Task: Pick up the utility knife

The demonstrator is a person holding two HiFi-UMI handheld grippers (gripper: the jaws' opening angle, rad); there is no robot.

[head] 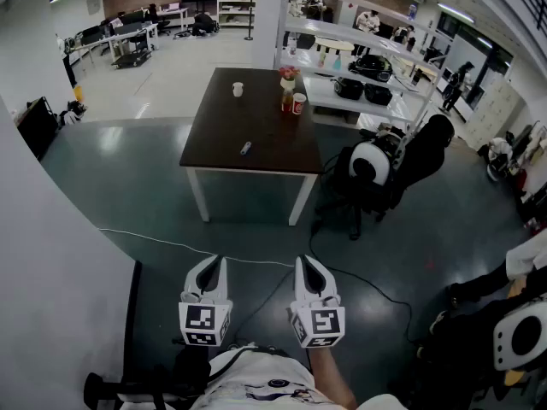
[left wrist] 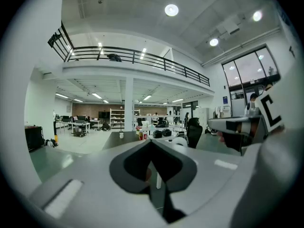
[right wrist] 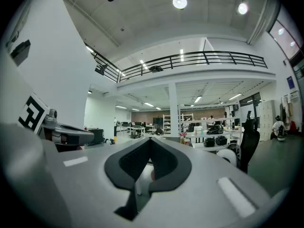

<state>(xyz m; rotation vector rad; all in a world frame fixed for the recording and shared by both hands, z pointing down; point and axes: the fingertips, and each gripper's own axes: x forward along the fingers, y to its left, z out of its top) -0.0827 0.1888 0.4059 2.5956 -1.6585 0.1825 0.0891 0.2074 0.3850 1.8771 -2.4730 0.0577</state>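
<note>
Left tongs (head: 208, 272) and right tongs (head: 312, 272) sat side by side, both pairs of jaws pressed together on nothing. I saw open floor (head: 256, 229) ahead. The utility knife (head: 245, 148) lay near the table's (head: 222, 135) front edge, well apart from both.

Head view looks steeply down; gripper views level, sharing the distant table (head: 231, 131).

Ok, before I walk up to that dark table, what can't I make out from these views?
Head view: the small blue object on the dark brown table is too small to confirm as the utility knife or show a blade.
Left gripper view: the tabletop is seen edge-on, partly behind the shut left gripper; no blue object shows.
Right gripper view: the shut right gripper covers most of the table.
</note>
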